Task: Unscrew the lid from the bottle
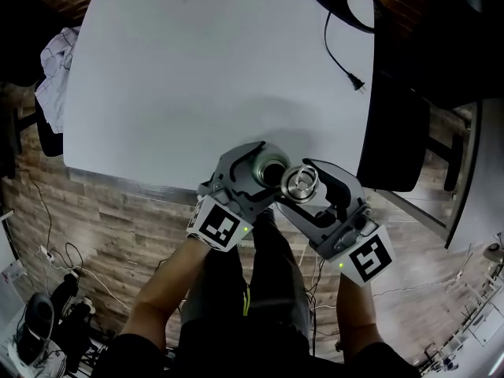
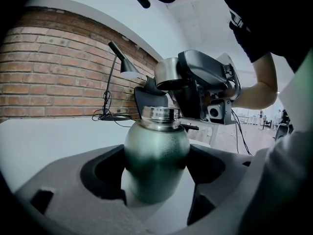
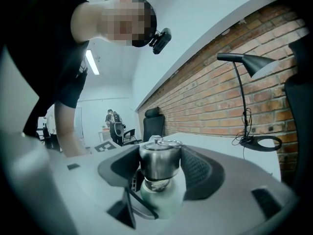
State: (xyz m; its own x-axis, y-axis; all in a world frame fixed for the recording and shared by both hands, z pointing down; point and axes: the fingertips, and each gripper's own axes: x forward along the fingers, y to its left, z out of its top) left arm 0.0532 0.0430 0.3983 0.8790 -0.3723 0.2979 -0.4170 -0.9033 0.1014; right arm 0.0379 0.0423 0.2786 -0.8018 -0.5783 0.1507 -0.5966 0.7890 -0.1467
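My left gripper [image 1: 258, 173] is shut on the green metal bottle [image 2: 156, 153], its pads [image 2: 105, 173] pressing the body from both sides. The bottle's steel threaded neck [image 2: 160, 114] stands bare, and the head view looks into its open mouth [image 1: 272, 172]. My right gripper [image 1: 301, 184] is shut on the steel lid [image 1: 301, 181], which hangs clear of the neck, just above it and to its right. In the left gripper view the lid [image 2: 168, 73] sits above the neck. The right gripper view has the lid [image 3: 159, 159] between the fingers [image 3: 201, 173], with the bottle [image 3: 159, 198] below.
Both grippers work over the front edge of a white table [image 1: 205, 69]. A desk lamp base [image 1: 350, 2] and its cord with plug [image 1: 358, 85] lie at the back right. A black chair [image 1: 398, 132] stands at the right side, a cloth [image 1: 59, 61] at the left.
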